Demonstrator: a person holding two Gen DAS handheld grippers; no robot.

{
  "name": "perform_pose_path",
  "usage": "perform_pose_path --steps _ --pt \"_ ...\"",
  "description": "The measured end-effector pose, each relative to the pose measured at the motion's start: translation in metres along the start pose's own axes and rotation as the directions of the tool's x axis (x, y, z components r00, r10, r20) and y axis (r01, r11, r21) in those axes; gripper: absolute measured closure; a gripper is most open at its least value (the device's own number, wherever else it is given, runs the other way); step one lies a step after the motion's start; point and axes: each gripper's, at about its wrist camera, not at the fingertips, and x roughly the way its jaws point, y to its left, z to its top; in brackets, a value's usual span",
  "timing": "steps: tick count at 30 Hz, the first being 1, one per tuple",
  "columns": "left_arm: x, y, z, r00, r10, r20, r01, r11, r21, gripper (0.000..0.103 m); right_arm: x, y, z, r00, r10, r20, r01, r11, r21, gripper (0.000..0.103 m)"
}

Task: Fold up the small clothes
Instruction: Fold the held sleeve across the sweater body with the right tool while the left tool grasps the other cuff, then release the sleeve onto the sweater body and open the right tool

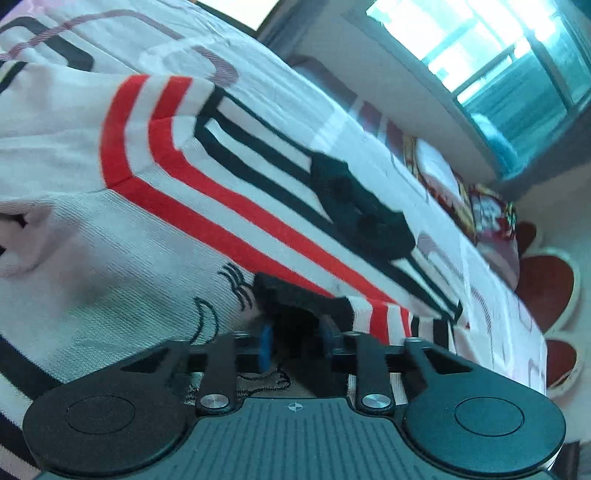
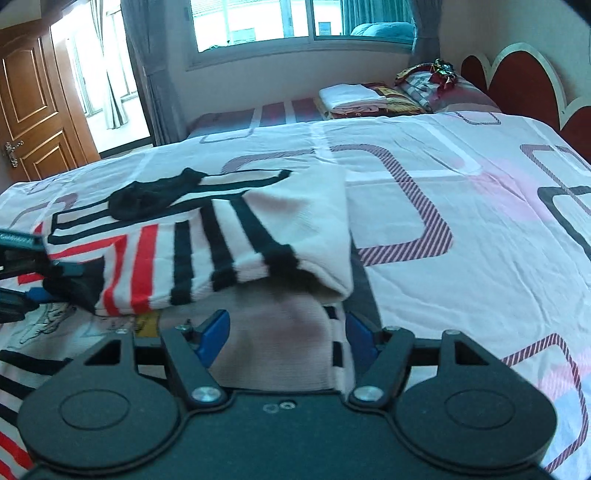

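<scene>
A small white sweater [image 2: 207, 254] with red and black stripes lies on the bed [image 2: 461, 206], partly folded over itself. Its upper flap runs from the left toward the middle of the patterned sheet, and a black collar patch [image 2: 147, 197] sits on the far part of it.

The left gripper [image 1: 295, 332] is at the left edge of the sweater. Its blue-padded fingers [image 1: 266, 341] stand close together with a black-edged corner of the knit between them, so it looks clamped on the fabric. In the right wrist view that same gripper [image 2: 40, 284] comes in from the left, pinching the striped hem.

The right gripper [image 2: 284, 336] sits at the near side, under the folded flap. Its blue pads [image 2: 212, 334] are spread wide, with a pale ribbed part of the sweater lying between them. The jaws are parted; I cannot tell whether the pads touch the cloth.

A line drawing [image 1: 207, 314] is printed on the lower layer of the sweater, just left of the left gripper.

At the far end of the bed there is a stack of folded linen [image 2: 351, 96] and some bright cloth beside it. A red scalloped headboard [image 2: 524, 85] stands at the far right. A window [image 2: 303, 18] fills the far wall, and a wooden door [image 2: 33, 107] is at the far left.
</scene>
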Motion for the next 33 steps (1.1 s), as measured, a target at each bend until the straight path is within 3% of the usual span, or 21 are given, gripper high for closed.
perform_pose_path --steps 5,9,12,15,16,19,23,26,28,30,33 --pt "-0.016 -0.015 0.007 0.995 -0.069 0.068 0.064 0.996 0.064 0.096 0.007 -0.010 0.001 1.000 -0.029 0.001 0.029 1.000 -0.003 0.039" --pt "-0.036 -0.019 0.030 0.983 -0.102 0.151 0.093 0.993 0.066 0.096 0.018 -0.014 0.004 0.998 -0.063 -0.014 0.063 0.998 -0.020 0.056" --pt "-0.041 -0.009 0.047 0.979 -0.086 0.183 0.078 0.996 0.049 0.096 0.028 -0.012 0.006 0.996 -0.084 -0.015 0.084 0.995 -0.054 0.060" --pt "-0.039 0.008 0.054 0.979 -0.047 0.199 0.044 0.999 0.017 0.096 0.037 -0.014 0.012 0.999 -0.045 -0.027 0.045 0.999 -0.006 0.070" --pt "-0.036 0.016 0.053 0.980 -0.023 0.198 0.023 1.000 0.003 0.096 0.039 -0.014 0.014 0.999 -0.035 -0.024 0.036 0.999 0.010 0.076" --pt "-0.023 0.039 0.043 0.987 0.038 0.154 -0.034 0.999 -0.024 0.096 0.042 -0.015 0.015 0.999 -0.015 -0.030 0.016 0.999 0.045 0.080" --pt "0.000 0.049 0.029 0.989 0.094 0.110 -0.095 0.995 0.001 0.096 0.035 -0.021 0.013 1.000 -0.019 0.000 0.019 0.997 0.074 0.083" --pt "-0.002 0.049 0.027 0.987 0.107 0.118 -0.113 0.992 0.046 0.096 0.042 -0.035 0.006 0.999 -0.030 -0.036 0.035 0.989 0.145 0.085" --pt "-0.008 0.048 0.034 0.986 0.126 0.112 -0.131 0.990 0.045 0.096 0.039 -0.028 0.005 0.998 -0.049 -0.042 0.053 0.994 0.096 0.085" --pt "-0.025 0.040 0.035 0.979 0.143 0.145 -0.155 0.985 0.075 0.096 0.037 -0.029 0.005 0.997 -0.037 -0.069 0.042 0.996 0.082 0.085" --pt "-0.052 0.035 0.035 0.966 0.130 0.222 -0.164 0.976 0.143 0.096 0.020 -0.037 0.008 0.997 0.014 -0.078 -0.006 0.996 0.091 0.078"
